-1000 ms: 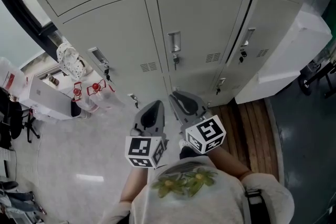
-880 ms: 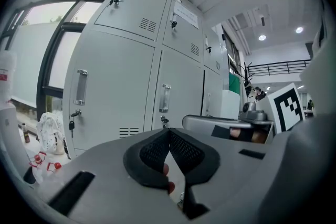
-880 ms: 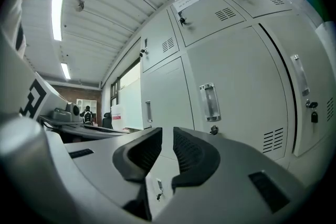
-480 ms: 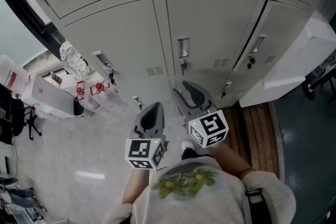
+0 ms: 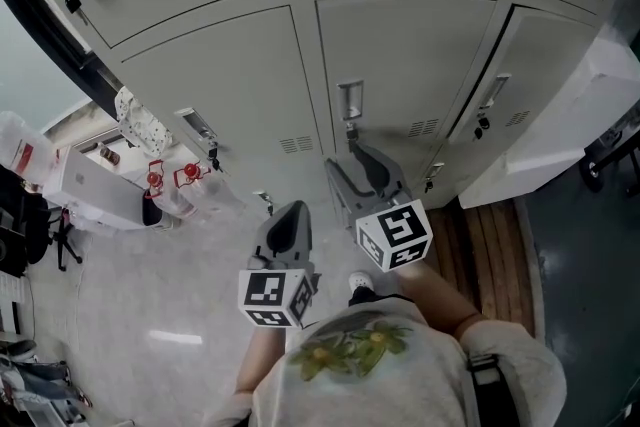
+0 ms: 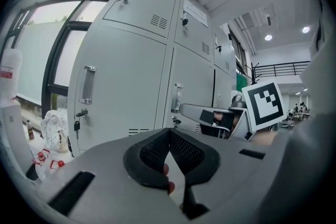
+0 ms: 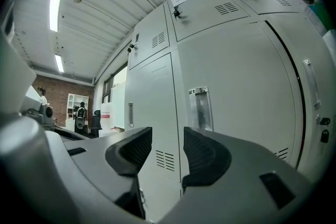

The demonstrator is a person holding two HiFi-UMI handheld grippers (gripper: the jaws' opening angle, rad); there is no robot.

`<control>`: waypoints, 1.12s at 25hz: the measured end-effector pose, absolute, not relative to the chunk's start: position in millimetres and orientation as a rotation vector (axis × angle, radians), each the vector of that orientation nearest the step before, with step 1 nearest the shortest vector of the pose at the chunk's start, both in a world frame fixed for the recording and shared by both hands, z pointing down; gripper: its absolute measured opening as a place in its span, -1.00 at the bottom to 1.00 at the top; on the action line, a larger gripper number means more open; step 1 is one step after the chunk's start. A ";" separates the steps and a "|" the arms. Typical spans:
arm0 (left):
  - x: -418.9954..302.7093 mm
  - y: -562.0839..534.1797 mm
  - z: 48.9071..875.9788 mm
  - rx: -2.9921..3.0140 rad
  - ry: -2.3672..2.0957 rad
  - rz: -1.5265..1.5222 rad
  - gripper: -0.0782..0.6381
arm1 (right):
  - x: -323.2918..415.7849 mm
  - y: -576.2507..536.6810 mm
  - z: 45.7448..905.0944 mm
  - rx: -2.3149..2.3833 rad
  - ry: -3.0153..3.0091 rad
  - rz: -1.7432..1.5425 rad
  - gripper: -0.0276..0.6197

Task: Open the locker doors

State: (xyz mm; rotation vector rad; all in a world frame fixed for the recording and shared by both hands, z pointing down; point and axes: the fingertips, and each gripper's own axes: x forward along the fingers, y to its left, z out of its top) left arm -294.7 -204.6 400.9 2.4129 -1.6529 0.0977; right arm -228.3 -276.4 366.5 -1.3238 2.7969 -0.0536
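Grey lockers fill the head view, their doors closed. The middle lower door (image 5: 400, 65) carries a recessed handle (image 5: 349, 101) with a key lock beneath it. My right gripper (image 5: 358, 173) sits just below that handle; its jaws are opening and nothing is between them. In the right gripper view the same handle (image 7: 201, 108) shows just above the parted right gripper (image 7: 167, 150). My left gripper (image 5: 286, 221) hangs lower and to the left, shut and empty. In the left gripper view the left gripper (image 6: 169, 135) has its pads meeting, facing the left door's handle (image 6: 88, 84).
A white cabinet (image 5: 560, 115) stands against the lockers at the right, over a wooden platform (image 5: 495, 245). At the left are a white box (image 5: 95, 183), red-capped bottles (image 5: 170, 177) and a black chair (image 5: 25, 230). The person's shoe (image 5: 361, 283) is on the pale floor.
The right gripper has risen toward the middle door's handle and its jaws have gone from shut to open. The left gripper has barely moved. The head view has shifted slightly.
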 end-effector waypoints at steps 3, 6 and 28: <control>-297.8 -208.8 402.0 2.402 -1.662 0.098 -0.70 | -230.4 -287.9 366.9 -1.332 2.804 -0.048 -0.36; -301.5 -212.8 404.6 2.392 -1.673 0.101 -0.70 | -230.3 -300.0 365.7 -1.357 2.801 -0.028 -0.36; -315.1 -243.9 409.8 2.355 -1.710 0.106 -0.70 | -233.6 -351.3 359.7 -1.483 2.783 0.120 -0.36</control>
